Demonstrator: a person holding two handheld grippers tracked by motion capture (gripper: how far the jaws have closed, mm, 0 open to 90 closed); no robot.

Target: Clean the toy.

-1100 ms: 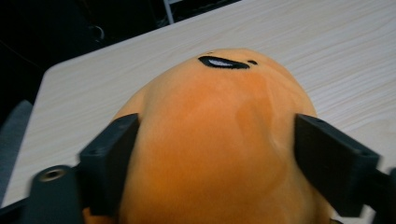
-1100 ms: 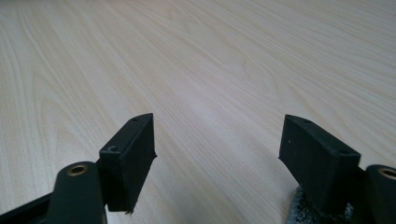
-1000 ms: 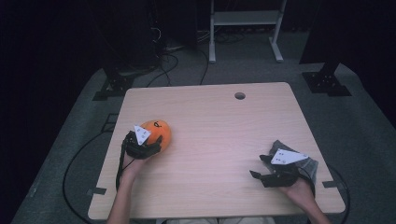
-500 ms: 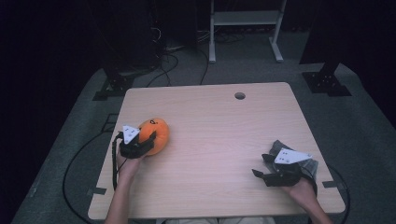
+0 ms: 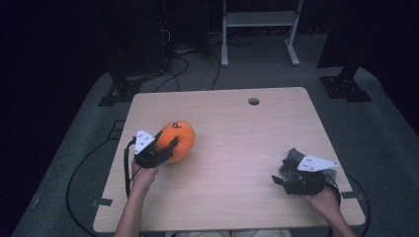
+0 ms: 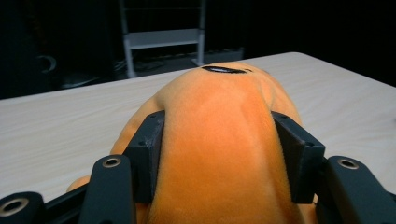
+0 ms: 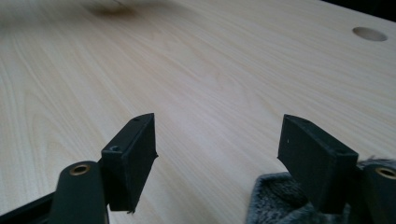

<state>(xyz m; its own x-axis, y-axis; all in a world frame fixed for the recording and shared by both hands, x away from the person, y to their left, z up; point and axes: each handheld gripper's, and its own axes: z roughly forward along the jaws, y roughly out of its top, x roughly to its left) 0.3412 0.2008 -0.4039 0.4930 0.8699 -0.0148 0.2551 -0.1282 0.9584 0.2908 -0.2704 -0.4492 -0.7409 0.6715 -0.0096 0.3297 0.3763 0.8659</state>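
Your left gripper [image 5: 165,146] covers the near side of the orange plush toy [image 5: 177,139]; in the left gripper view the toy's base [image 6: 219,154] runs off the bottom edge. By the table's [image 5: 232,128] right edge, a grey furry object [image 7: 280,200] lies partly hidden under your right gripper [image 5: 282,180], its identity unclear.

Dark lab: floor cables [image 5: 188,64], stands [image 5: 345,85].

I count one orange plush toy [image 5: 176,140] near the tabletop's [image 5: 237,148] left edge. One grey furry thing [image 5: 296,160] lies by its right edge. I hold two grippers, my left gripper [image 5: 165,143] and my right gripper [image 5: 281,180].
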